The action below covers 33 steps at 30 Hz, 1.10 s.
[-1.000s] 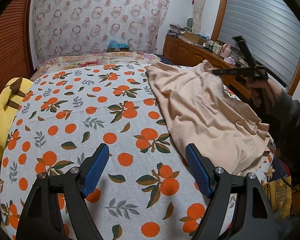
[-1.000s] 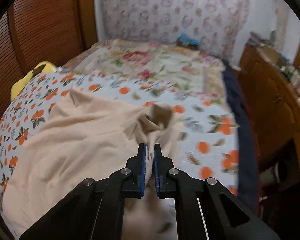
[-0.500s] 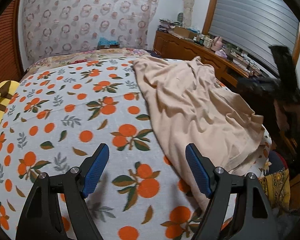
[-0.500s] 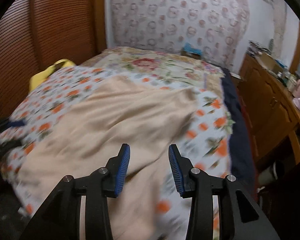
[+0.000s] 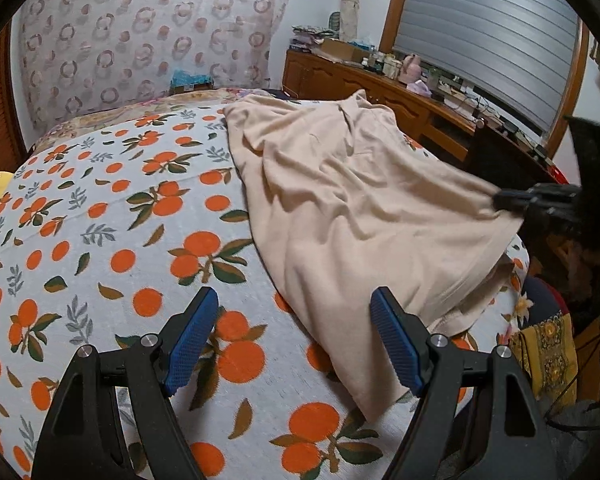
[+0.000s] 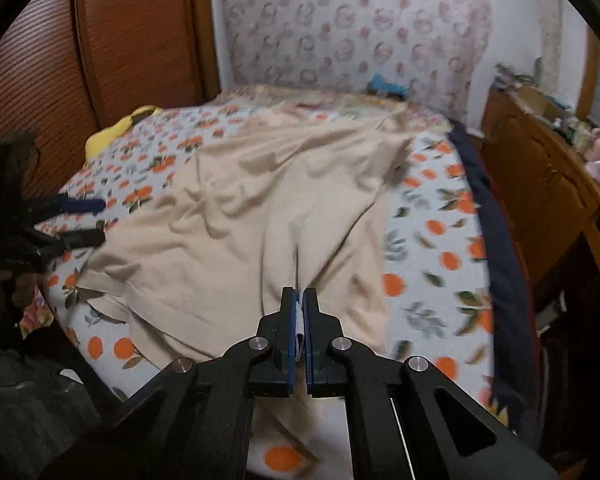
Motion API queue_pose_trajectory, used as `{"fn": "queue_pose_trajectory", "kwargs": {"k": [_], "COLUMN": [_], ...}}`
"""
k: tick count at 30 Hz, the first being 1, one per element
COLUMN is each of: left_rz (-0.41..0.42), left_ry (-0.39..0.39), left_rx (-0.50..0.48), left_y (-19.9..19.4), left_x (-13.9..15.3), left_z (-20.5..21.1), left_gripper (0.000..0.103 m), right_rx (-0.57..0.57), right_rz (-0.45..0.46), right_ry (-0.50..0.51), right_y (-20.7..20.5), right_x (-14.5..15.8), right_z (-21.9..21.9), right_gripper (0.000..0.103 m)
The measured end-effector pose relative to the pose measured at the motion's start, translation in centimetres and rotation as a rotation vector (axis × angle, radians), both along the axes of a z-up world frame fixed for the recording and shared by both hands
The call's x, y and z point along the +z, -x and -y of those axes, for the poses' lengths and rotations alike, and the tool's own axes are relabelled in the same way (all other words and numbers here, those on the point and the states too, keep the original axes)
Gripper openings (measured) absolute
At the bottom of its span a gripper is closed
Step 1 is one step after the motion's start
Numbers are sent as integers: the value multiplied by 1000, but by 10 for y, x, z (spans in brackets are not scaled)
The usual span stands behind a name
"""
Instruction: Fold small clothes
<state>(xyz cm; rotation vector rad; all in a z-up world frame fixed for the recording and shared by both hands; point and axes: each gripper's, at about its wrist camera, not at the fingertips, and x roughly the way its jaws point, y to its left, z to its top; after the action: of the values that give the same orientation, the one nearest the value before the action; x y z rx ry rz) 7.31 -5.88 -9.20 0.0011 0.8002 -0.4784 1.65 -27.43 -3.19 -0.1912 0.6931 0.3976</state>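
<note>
My right gripper is clamped on the near edge of the beige garment, spread across the orange-print bedspread. My left gripper gapes empty at the garment's seven o'clock.

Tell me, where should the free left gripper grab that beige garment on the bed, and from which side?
Probably the near hem corner of the beige garment, approached from the bare orange-print sheet side. That corner lies flat and loose nearest the open left gripper, while the right gripper is already shut on the hem's other end, so gripping here would pull the edge straight.
</note>
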Motion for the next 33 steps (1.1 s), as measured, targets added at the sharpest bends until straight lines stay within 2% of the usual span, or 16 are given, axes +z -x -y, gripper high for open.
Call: {"fn": "queue_pose_trajectory", "kwargs": {"k": [3,6,11,13,15,19,23,24,28,31,33], "left_rz": [-13,-31,-31,-31,-31,-33,-34,-35,-46,-54,-52], "left_ry": [4,-4,-14,-13,-12,-12,-10,-10,-10,-3,-3], "left_rx": [-17,-34,-41,-43,-42,-39,-39,-40,-53,-81,-95], "left_y": [4,7,11,12,12,13,13,12,13,15,16], "left_x": [-2,-8,-9,-9,-9,-10,-10,-10,-12,-14,-13], "left_z": [3,8,12,13,13,14,13,13,15,18,19], "left_gripper": [79,79,79,79,79,79,79,79,79,69,52], "right_rx": [-51,-79,-91,-99,-112,-109,-114,-120,-124,-121,-114], "right_rz": [-10,-48,-56,-54,-53,-57,-67,-73,-106,-103,-107], "right_ry": [-13,-40,-78,-87,-75,-84,-70,-62,-62,-60,-63], "right_y": [16,19,20,19,21,20,18,17,12,13,12], "right_x": [4,-10,-21,-21,-19,-24,-29,-31,-38,-38,-38], "right_z": [22,33,34,32,29,25,21,21,19,16,14], "right_gripper": [3,3,3,9,25,30,53,56,56,56,56]}}
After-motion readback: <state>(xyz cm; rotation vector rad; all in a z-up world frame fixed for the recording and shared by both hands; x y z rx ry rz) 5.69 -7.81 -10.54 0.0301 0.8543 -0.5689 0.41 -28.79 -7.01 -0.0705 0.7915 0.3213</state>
